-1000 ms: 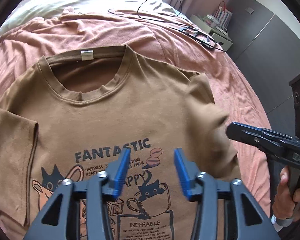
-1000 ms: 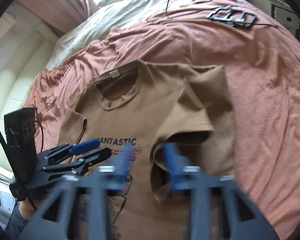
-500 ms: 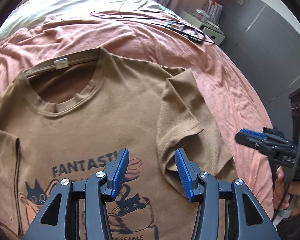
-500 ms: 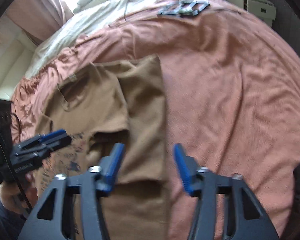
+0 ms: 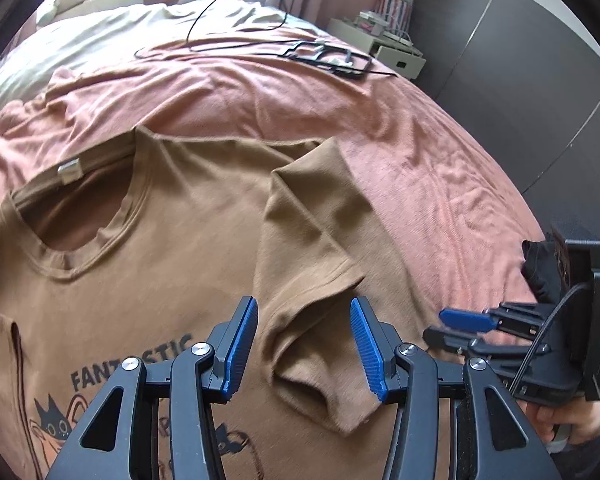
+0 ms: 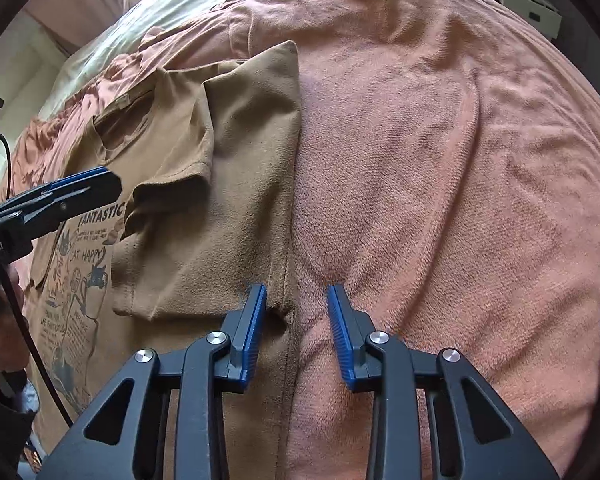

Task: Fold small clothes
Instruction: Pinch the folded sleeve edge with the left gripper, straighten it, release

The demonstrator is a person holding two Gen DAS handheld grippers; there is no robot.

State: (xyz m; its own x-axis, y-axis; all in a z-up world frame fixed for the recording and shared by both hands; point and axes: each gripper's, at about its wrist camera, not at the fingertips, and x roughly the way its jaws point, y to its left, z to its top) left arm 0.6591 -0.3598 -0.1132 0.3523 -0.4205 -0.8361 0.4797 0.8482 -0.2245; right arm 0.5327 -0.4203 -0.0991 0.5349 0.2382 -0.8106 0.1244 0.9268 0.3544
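A pink-sheeted bed (image 6: 440, 128) carries a brown T-shirt (image 5: 160, 264), spread flat with one sleeve (image 5: 312, 248) folded inward. The left gripper (image 5: 304, 344) hangs over that sleeve, jaws apart and empty. The right gripper (image 6: 296, 320) has just been closing, jaws straddling the shirt's folded side edge, not yet pinching.

Bare pink blanket (image 6: 440, 160) lies open ahead and right of the right gripper (image 6: 296, 300). The left gripper (image 6: 52, 200) blocks its left. A black frame (image 5: 328, 58) and cable (image 5: 220, 12) obstruct far ahead.
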